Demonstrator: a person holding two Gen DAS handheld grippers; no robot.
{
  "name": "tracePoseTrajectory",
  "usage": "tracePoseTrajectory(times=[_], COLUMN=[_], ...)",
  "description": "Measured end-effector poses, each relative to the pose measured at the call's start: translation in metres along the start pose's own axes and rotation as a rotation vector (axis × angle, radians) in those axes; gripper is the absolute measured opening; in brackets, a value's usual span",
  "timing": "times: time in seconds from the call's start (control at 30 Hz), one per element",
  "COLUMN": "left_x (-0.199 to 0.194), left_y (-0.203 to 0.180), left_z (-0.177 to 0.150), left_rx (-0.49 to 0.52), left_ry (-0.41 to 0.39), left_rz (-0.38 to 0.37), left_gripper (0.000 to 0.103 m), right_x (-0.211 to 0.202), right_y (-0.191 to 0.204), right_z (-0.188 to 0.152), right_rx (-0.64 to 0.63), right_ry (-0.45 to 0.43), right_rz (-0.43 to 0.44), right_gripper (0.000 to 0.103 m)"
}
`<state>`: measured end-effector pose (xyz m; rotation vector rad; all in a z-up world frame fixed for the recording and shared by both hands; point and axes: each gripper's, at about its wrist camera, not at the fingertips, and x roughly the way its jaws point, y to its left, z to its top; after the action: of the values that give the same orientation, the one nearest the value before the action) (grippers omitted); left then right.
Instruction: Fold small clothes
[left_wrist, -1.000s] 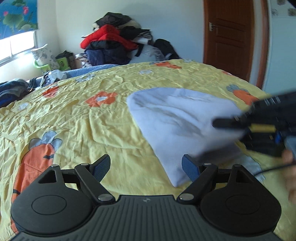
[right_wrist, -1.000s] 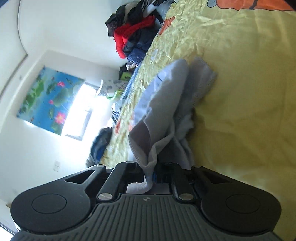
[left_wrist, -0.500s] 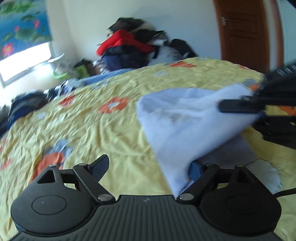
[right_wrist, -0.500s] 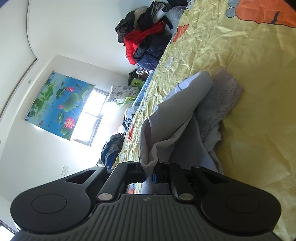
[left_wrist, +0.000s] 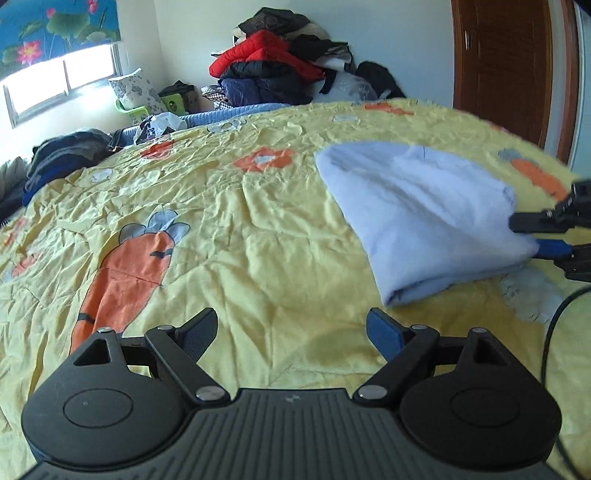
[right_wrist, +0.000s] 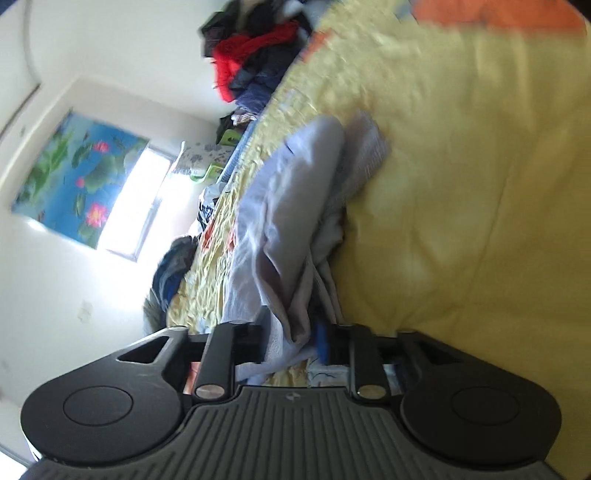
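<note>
Pale garment folded on bed, one edge clamped

Pale blue-grey cloth, a small garment (left_wrist: 417, 210), lies doubled over on the yellow bedspread (left_wrist: 229, 243), toward the right side of the bed as the left wrist view shows it. The right gripper (right_wrist: 291, 341) has its fingers closed together on the garment's near edge, the fabric bunched between them and rising slightly off the bedspread. The left gripper (left_wrist: 291, 334) hangs low over bare bedspread just short of the garment's folded corner, its fingers spread wide with nothing between them and touching nothing. A carrot print (left_wrist: 125, 266) sits left of the garment. A heap of clothes (left_wrist: 280, 70) stands against the far wall.
</note>
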<state>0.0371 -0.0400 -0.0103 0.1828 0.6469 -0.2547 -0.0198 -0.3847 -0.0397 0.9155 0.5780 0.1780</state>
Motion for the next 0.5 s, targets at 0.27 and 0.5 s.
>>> tracePoseTrajectory(times=[0.27,0.5], left_x=[0.016,0.083], left_y=[-0.033,-0.067], left_z=[0.067,0.061], left_rx=[0.027,0.059], left_ry=[-0.137,0.058], left_rz=[-0.182,-0.208], left_gripper=[0.089,0.088], right_x=[0.022,0.071], right_y=[0.07,0.067], right_z=[0.021,0.023], right_rx=[-0.48,-0.58], right_ry=[-0.09,0.013], right_rz=[-0.107,-0.252], right_gripper=[0.034,0.03])
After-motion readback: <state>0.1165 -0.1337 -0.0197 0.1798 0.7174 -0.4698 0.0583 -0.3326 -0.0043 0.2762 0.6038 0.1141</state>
